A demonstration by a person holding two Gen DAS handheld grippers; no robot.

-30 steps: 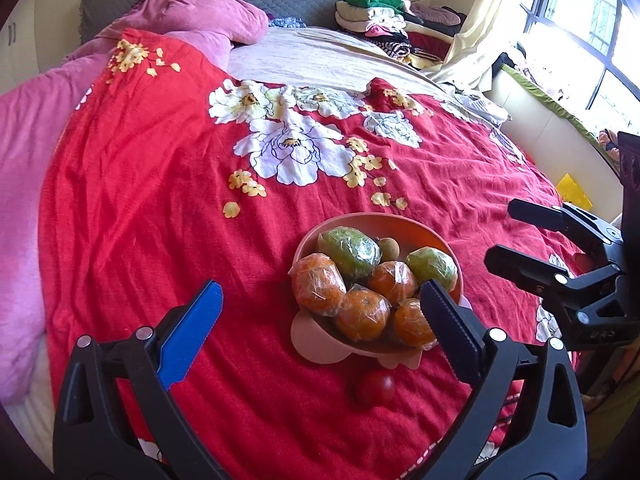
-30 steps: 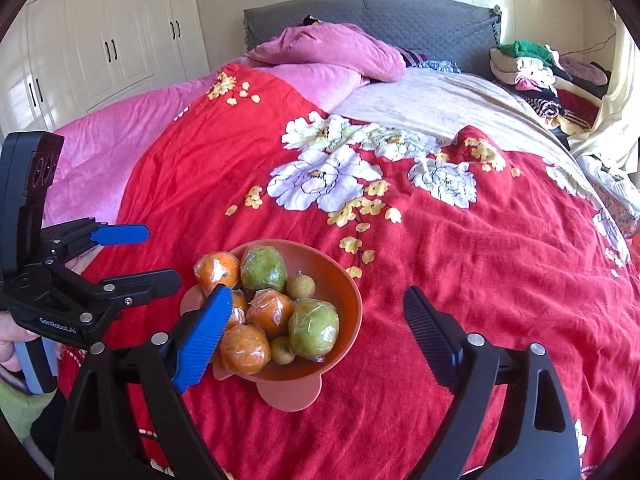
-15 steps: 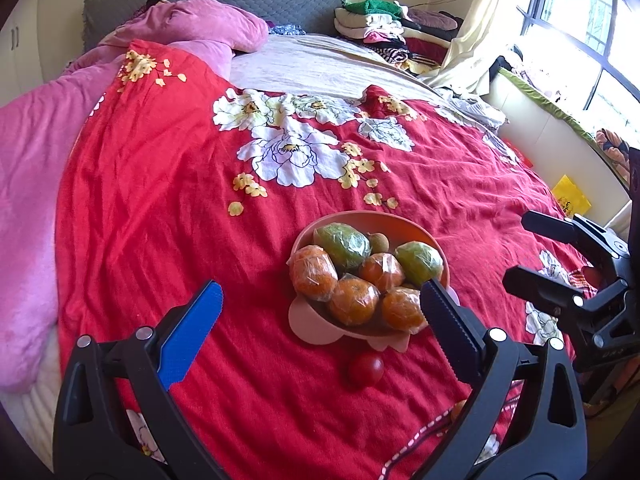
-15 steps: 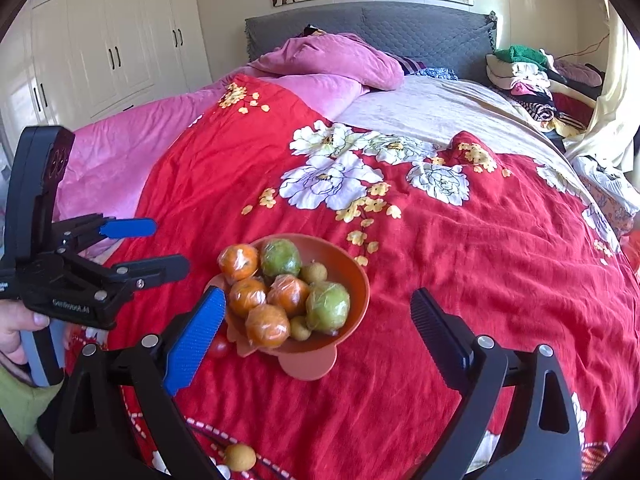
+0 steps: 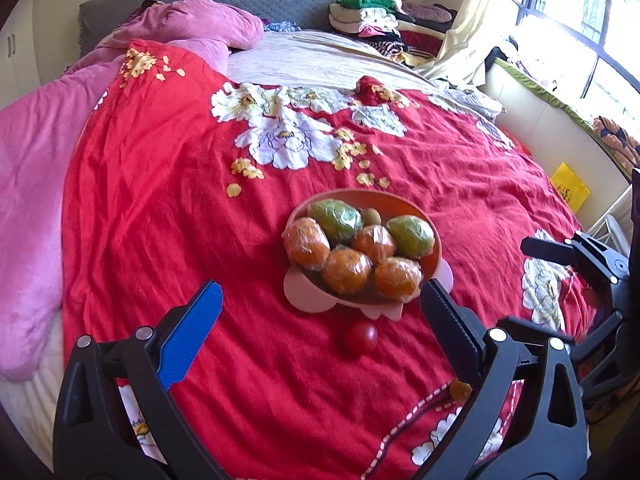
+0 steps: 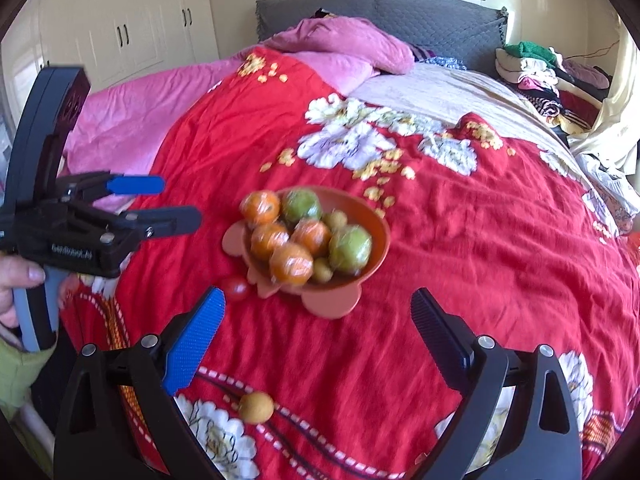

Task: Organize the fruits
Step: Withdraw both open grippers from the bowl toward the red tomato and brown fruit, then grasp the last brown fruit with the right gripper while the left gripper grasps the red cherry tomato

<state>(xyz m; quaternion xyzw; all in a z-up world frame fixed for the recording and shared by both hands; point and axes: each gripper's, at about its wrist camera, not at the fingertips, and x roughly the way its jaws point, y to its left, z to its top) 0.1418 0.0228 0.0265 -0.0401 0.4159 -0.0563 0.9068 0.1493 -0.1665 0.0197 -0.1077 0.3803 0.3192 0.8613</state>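
Your left hand-held gripper (image 5: 320, 308) and right hand-held gripper (image 6: 318, 312) both gape wide and empty at lower frame, bases cut off, above the fruit bowl (image 6: 376, 240) mid-frame on the bed (image 6: 480, 260); a tomato (image 5: 360, 338) lies loose, another fruit (image 5: 460, 390) half hidden.

Ahead of the tongs, orange and green fruits (image 5: 346, 242) are held in an orange-pink bowl (image 5: 404, 204) on a red, white-flowered bedspread (image 5: 160, 200).

It was somebody's bedroom: red floral bedspread (image 5: 168, 208), grey quilted headboard (image 6: 400, 12) at 12 o'clock, white wardrobe doors (image 6: 120, 36) around 10.
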